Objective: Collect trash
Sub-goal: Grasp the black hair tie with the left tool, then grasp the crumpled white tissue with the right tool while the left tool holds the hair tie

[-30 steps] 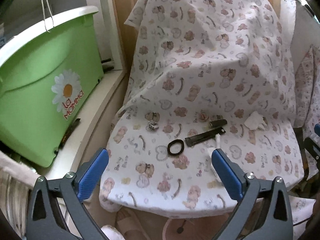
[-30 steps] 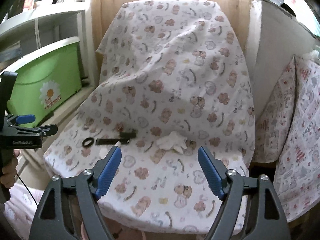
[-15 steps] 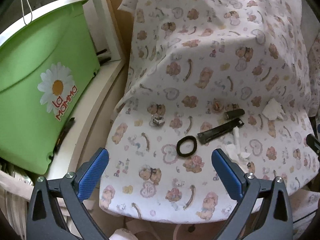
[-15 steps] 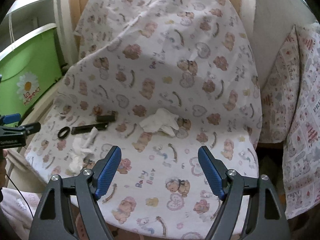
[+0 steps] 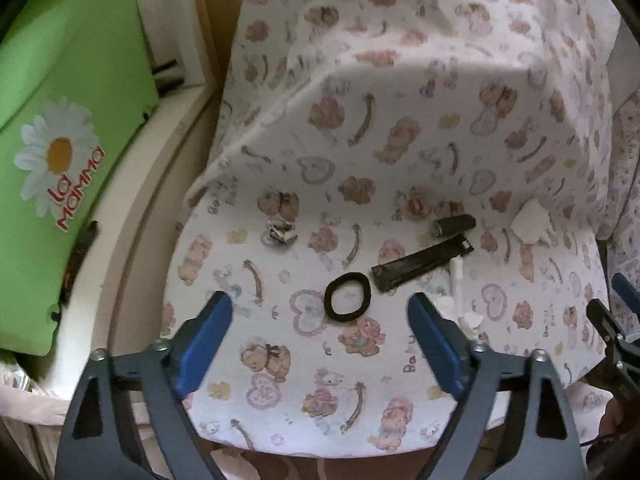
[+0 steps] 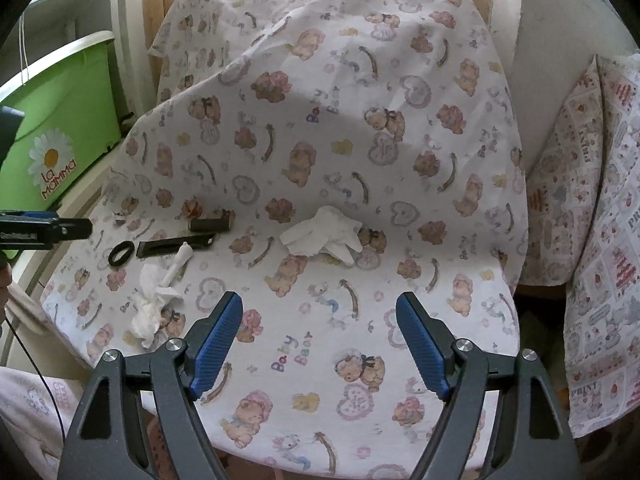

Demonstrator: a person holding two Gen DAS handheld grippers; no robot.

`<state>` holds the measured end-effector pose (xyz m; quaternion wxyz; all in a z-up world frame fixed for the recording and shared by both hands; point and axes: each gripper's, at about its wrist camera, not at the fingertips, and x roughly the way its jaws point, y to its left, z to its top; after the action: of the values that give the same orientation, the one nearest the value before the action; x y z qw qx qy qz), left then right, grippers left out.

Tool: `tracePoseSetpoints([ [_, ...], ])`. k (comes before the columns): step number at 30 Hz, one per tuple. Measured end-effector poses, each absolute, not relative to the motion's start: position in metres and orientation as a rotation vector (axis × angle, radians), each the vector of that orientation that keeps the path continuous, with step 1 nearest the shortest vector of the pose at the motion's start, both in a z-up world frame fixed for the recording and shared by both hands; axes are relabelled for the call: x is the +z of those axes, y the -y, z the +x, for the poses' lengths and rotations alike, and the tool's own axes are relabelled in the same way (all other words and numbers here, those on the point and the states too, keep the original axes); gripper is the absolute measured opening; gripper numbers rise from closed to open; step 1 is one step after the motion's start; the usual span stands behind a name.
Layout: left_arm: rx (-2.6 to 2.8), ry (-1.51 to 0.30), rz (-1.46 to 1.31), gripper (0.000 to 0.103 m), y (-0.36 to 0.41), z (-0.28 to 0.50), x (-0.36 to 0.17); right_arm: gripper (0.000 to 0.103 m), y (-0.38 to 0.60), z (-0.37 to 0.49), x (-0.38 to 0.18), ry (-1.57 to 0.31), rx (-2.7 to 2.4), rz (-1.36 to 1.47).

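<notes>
A chair seat draped in a teddy-bear sheet (image 5: 400, 128) holds the litter. On it lie a crumpled white tissue (image 6: 324, 236), a twisted tissue scrap (image 6: 156, 300), a small foil scrap (image 5: 280, 232), a black hair tie (image 5: 329, 300), a flat black strip (image 5: 420, 264) and a short black cylinder (image 5: 456, 224). My left gripper (image 5: 320, 312) hovers over the seat's front with its jaws closing. The hair tie shows between its fingers, untouched. My right gripper (image 6: 319, 308) is open above the seat's front, short of the crumpled tissue, holding nothing.
A green plastic bin (image 5: 60, 120) with a daisy logo stands on a white ledge left of the chair. A patterned cushion (image 6: 592, 200) leans at the right. The left gripper's side (image 6: 44, 228) shows at the right wrist view's left edge.
Both grippers have sunk towards the seat, so the litter looks larger. The left gripper's fingers now stand closer together than before. The right gripper has hardly moved in the last half second.
</notes>
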<state>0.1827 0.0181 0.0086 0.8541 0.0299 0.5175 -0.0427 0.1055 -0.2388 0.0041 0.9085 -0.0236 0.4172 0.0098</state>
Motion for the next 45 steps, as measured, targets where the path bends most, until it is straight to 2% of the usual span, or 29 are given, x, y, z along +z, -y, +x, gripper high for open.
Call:
tracePoseSetpoints([
  [3, -0.104, -1.132, 0.039, 0.078, -0.016, 0.189, -0.002, 0.081, 0.239, 0.106, 0.002, -0.869, 0.020, -0.044],
  [8, -0.107, -1.213, -0.009, 0.066, -0.016, 0.202, -0.020, 0.081, 0.236, 0.108, -0.002, -0.883, 0.020, -0.052],
  [11, -0.082, -1.242, -0.007, 0.064, -0.015, 0.209, -0.030, 0.081, 0.236, 0.109, -0.004, -0.891, 0.021, -0.055],
  [16, -0.059, -1.259, -0.010, 0.057, -0.016, 0.214, -0.038, 0.081, 0.238, 0.111, -0.004, -0.895, 0.014, -0.053],
  [21, -0.062, -1.270, 0.009, 0.054, -0.007, 0.216, -0.045, 0.081, 0.239, 0.111, -0.004, -0.903, 0.010, -0.046],
  [26, -0.058, -1.269, 0.059, 0.044, 0.002, 0.216, -0.049, 0.081, 0.237, 0.109, -0.006, -0.911, 0.002, -0.067],
  [27, -0.060, -1.269, 0.054, 0.042, 0.001, 0.216, -0.049, 0.081, 0.237, 0.109, -0.006, -0.913, 0.005, -0.067],
  [29, -0.065, -1.271, 0.047, 0.026, 0.000, 0.215, -0.047, 0.081, 0.237, 0.108, -0.005, -0.908, 0.003, -0.072],
  [30, -0.071, -1.273, 0.049, 0.022, 0.000, 0.213, -0.045, 0.081, 0.237, 0.107, -0.005, -0.901, -0.003, -0.084],
  [32, -0.081, -1.271, 0.060, 0.008, -0.001, 0.213, -0.045, 0.081, 0.237, 0.106, -0.004, -0.892, -0.014, -0.100],
  [37, -0.095, -1.244, 0.055, 0.007, -0.005, 0.204, -0.031, 0.081, 0.235, 0.107, -0.002, -0.883, -0.004, -0.104],
  [45, -0.064, -1.106, 0.053, 0.007, -0.011, 0.158, 0.010, 0.081, 0.221, 0.104, -0.001, -0.882, 0.050, -0.054],
])
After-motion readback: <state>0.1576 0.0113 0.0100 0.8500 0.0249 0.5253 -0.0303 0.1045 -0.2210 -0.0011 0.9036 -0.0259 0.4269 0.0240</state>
